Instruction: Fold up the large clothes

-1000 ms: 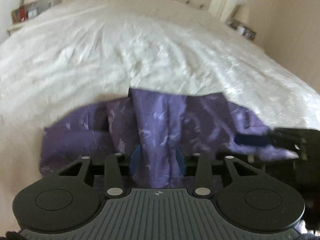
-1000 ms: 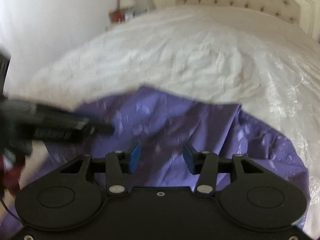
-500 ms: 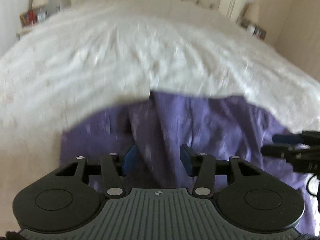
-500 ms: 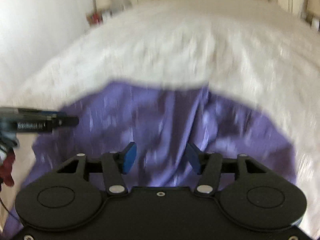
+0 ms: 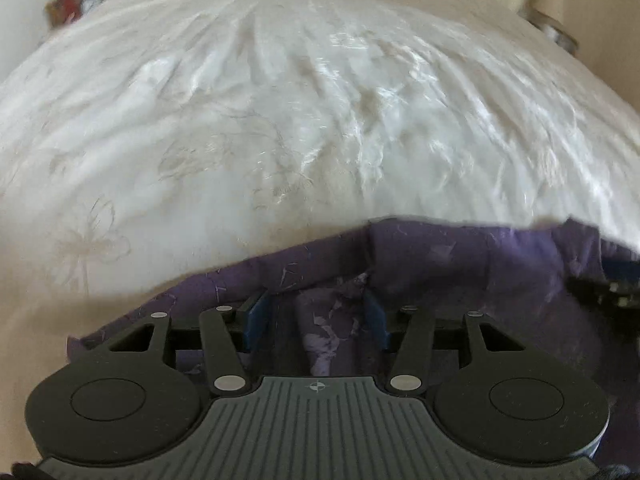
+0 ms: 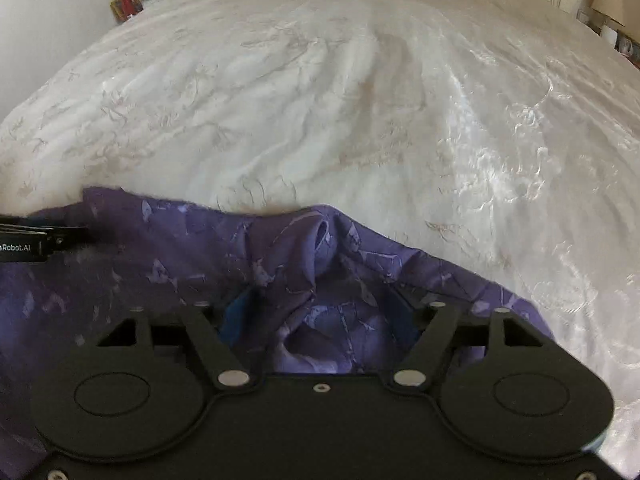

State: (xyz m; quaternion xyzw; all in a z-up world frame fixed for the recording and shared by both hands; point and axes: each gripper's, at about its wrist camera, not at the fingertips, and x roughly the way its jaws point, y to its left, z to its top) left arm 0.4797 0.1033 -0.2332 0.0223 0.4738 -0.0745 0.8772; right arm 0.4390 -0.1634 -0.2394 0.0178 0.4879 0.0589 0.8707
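On the bed: your purple patterned fabric garment (image 5: 460,264) lies bunched at the near edge of the white embroidered satin bedspread (image 5: 280,100).
Left gripper (image 5: 314,316): fingers spread; a ridge of cloth sits between them, ungripped.
Right gripper (image 6: 320,320): fingers spread, part-draped in gathered cloth; no pinch evident.
Step advice: take one layer at each edge, close firmly, then lift both evenly.
Writing: "Robot.AI", start cut off, on the left gripper's finger in your right view.
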